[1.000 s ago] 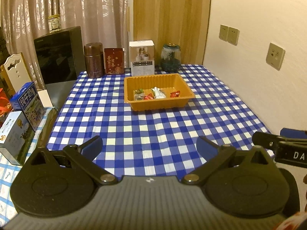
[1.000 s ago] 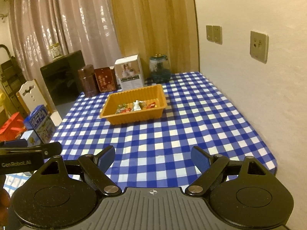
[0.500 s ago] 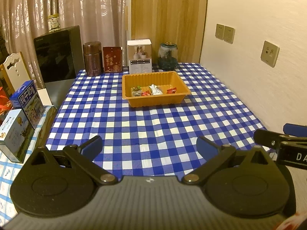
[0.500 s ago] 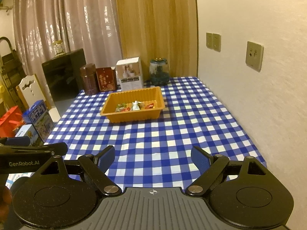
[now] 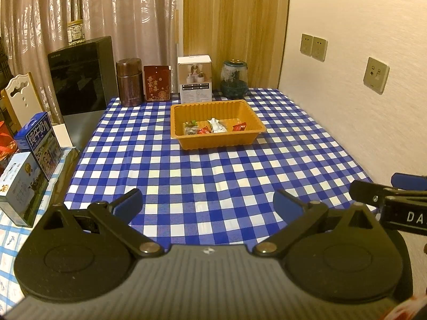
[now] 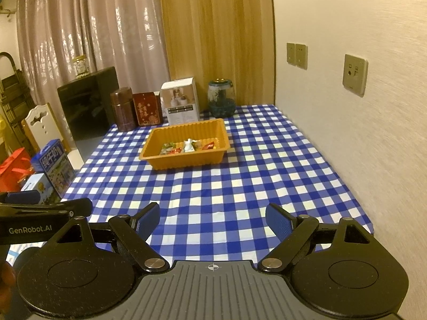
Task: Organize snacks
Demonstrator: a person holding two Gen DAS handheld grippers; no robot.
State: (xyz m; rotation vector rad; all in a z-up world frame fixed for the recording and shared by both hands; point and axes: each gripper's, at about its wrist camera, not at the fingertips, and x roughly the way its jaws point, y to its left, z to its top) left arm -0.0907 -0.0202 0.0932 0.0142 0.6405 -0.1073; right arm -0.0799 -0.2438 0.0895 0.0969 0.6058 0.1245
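Snacks in the tray, both tongs wide and empty

We hold the left tongs [image 5: 206,202] and right tongs [image 6: 213,217] spread wide over the near edge of the checked surface [image 5: 186,176], gripping nothing. All the snacks [image 5: 213,127] we can see lie in the orange tray [image 5: 217,141] at centre frame, well apart from us. No loose wrapper shows on the cloth, so we judge the sorting done or nearly so (what lies off-frame we cannot tell). Along the back stand a brown canister [image 5: 130,81], a red packet [image 5: 157,82], a white box [image 5: 195,78] and a glass jar [image 5: 234,78]. The left view shows two milk cartons [image 5: 32,157] at lower left in full; the right view adds a red bag [image 6: 13,172] at its left edge.
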